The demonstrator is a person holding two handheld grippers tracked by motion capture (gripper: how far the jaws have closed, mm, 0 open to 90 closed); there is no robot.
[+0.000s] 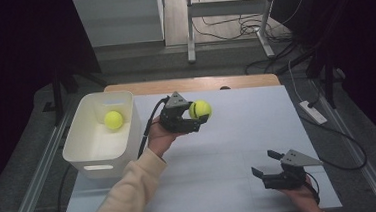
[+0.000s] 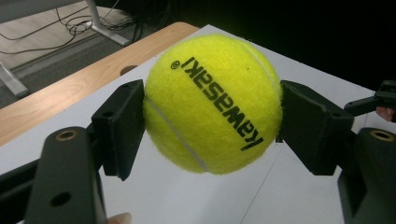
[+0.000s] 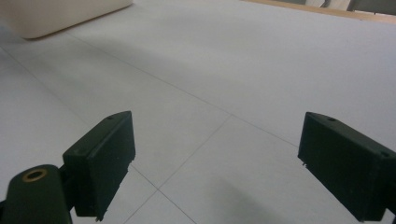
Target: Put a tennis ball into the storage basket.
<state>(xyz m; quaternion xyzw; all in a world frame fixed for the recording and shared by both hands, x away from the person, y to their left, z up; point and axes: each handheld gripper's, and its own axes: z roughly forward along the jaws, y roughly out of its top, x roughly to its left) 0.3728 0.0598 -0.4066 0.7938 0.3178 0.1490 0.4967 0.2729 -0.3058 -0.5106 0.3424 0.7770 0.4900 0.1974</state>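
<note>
My left gripper (image 1: 198,111) is shut on a yellow tennis ball (image 1: 199,108), holding it above the middle of the white table. In the left gripper view both black pads press the ball (image 2: 212,102) from its sides; black lettering runs across it. A second yellow tennis ball (image 1: 113,120) lies inside the white bin (image 1: 76,144) at the table's left. My right gripper (image 1: 266,162) rests low near the table's front right, open, with nothing between its jaws. In the right gripper view the right gripper (image 3: 215,168) has only bare white tabletop between its two fingers.
The white tabletop (image 1: 247,127) has a wooden strip (image 1: 189,84) along its far edge. Beyond it stand a metal desk frame (image 1: 229,13) and loose cables (image 1: 251,29) on the floor. A white power strip (image 1: 313,112) lies off the right edge.
</note>
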